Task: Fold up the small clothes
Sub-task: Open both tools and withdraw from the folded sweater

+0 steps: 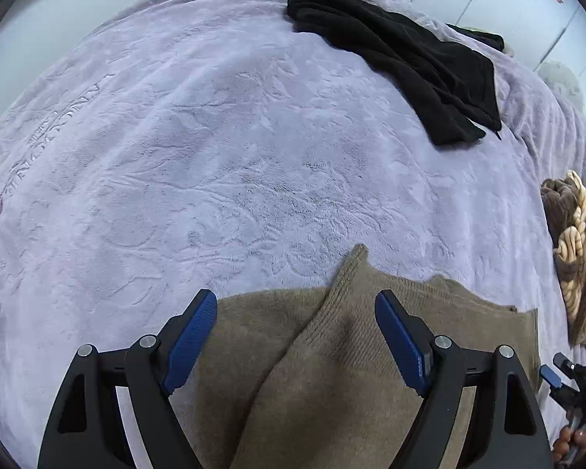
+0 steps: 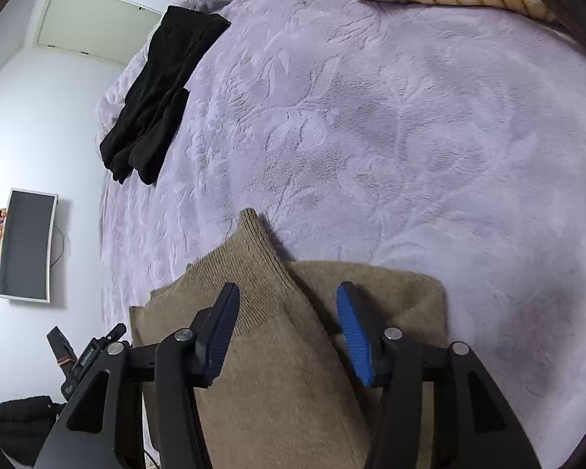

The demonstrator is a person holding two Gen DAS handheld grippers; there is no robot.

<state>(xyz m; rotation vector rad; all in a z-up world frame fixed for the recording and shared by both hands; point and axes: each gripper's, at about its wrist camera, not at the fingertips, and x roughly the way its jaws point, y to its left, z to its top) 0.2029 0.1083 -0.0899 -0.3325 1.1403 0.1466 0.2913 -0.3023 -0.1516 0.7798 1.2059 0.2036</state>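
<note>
A brown knit garment point(image 1: 332, 355) lies partly folded on the lilac bedspread point(image 1: 215, 156), with a ribbed flap folded over it to a point. My left gripper point(image 1: 295, 305) is open, its blue pads on either side of the flap just above the cloth. In the right wrist view the same brown garment point(image 2: 277, 336) lies under my right gripper point(image 2: 289, 297), which is open with its pads either side of the flap. The right gripper point(image 1: 566, 379) also shows at the left wrist view's right edge.
A black garment point(image 1: 402, 58) lies at the far side of the bed, also in the right wrist view point(image 2: 156, 93). A brown and cream striped fleece item point(image 1: 578, 242) lies at the right. A wall monitor point(image 2: 27, 246) hangs beyond the bed's edge.
</note>
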